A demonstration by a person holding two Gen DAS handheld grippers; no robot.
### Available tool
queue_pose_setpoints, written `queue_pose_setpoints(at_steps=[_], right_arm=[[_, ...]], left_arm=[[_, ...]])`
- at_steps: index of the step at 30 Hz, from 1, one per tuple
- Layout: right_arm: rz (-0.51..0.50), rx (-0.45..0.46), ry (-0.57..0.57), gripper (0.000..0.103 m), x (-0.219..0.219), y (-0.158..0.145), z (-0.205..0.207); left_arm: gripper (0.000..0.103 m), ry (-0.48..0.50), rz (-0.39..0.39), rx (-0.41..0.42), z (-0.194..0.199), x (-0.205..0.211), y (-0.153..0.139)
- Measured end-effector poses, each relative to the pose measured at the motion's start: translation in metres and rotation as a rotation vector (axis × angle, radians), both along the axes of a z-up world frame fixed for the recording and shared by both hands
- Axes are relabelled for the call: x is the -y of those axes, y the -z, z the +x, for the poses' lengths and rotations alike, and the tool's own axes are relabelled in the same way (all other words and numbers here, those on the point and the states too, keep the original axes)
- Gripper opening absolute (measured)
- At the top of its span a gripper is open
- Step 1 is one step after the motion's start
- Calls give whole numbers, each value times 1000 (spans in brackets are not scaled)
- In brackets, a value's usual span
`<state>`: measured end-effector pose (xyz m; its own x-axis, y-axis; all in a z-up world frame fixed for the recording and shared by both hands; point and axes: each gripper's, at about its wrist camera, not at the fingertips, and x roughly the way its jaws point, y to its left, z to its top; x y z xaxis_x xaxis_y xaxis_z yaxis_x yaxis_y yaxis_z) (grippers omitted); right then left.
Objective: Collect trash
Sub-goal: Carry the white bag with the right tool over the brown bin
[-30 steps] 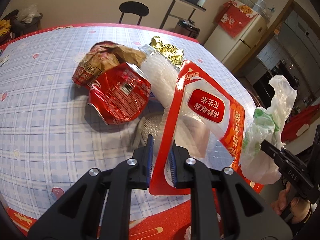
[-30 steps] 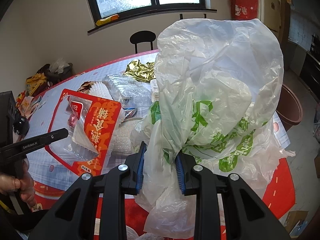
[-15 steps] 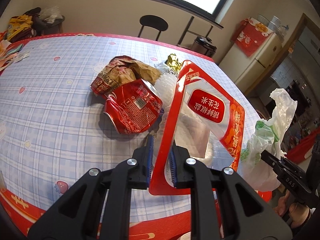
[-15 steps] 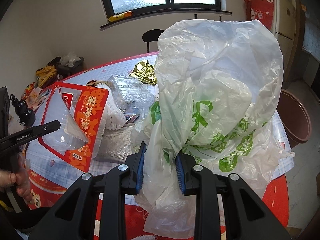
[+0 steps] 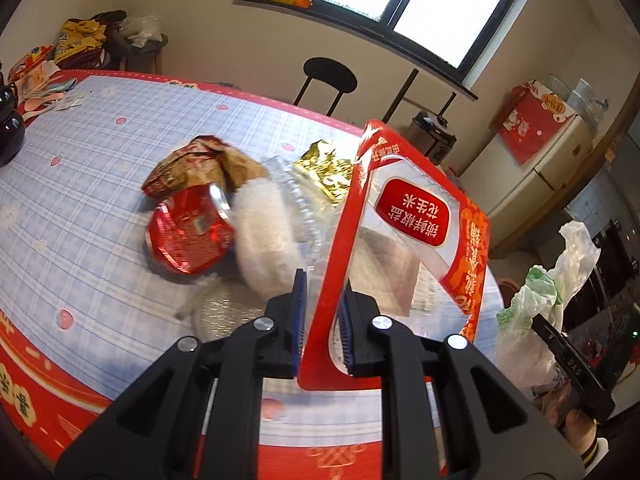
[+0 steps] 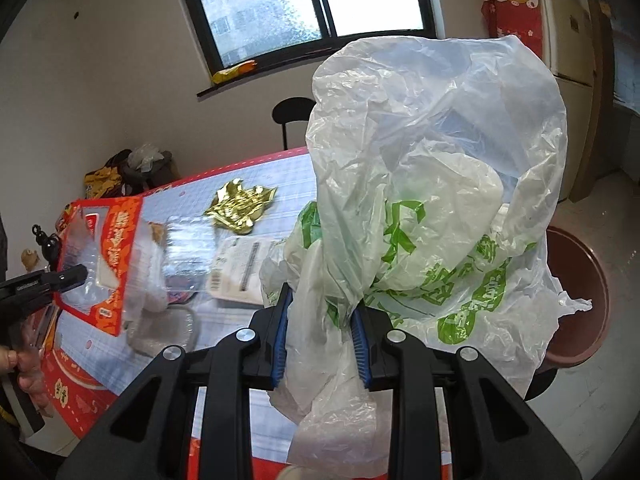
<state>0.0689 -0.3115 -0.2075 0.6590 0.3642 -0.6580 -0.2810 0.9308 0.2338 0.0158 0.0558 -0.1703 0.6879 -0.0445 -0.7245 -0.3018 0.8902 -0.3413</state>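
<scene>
Left wrist view: the red peanut packet [image 5: 404, 240], clamped in the left gripper [image 5: 322, 320], has been lifted farther off the tabletop [image 5: 92, 216], while the plastic bag [image 6: 420, 184] stays pinched in the right gripper [image 6: 320, 336].

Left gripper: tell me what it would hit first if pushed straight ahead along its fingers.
Apart from the red peanut package it already clamps, the left gripper would probably meet the white foam netting and clear plastic tray on the table first; depth is uncertain.
</scene>
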Motion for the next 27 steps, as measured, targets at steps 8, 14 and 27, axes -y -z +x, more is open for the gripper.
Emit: queue_pose_setpoints(at_steps=[8, 14, 27], right_arm=[[-52, -38, 120, 28, 127, 21, 62], [-33, -111, 176, 30, 175, 51, 93], [6, -160, 213, 80, 215, 53, 120]], left_arm=[[18, -34, 0, 6, 11, 55, -13], [18, -51, 16, 5, 15, 71, -18], [19, 13, 38, 12, 31, 106, -27]])
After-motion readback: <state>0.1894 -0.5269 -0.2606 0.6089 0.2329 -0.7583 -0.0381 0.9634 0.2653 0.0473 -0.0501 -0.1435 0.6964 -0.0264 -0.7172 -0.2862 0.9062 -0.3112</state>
